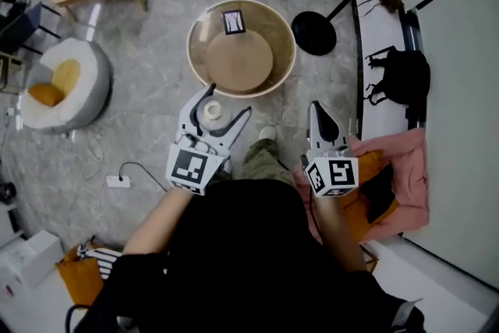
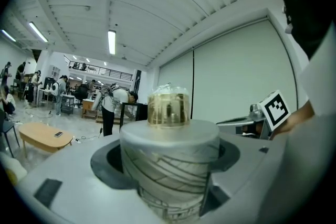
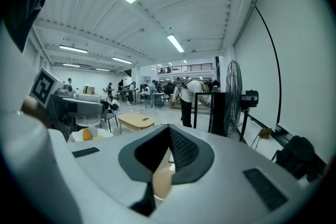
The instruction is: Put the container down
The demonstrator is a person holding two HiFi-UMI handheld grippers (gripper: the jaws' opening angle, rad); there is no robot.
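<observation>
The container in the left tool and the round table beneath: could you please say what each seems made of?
Container: the body looks like matte white paper or card, printed with thin dark lines; its cap looks like glossy clear plastic, amber-tinted and see-through. Round table: matte pale wood or wood-look laminate, judging by its even tan tone.

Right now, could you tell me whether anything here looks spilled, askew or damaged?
Nothing stands out: the container sits upright and intact in the left gripper, nothing spilled; the right gripper is shut and empty.
</observation>
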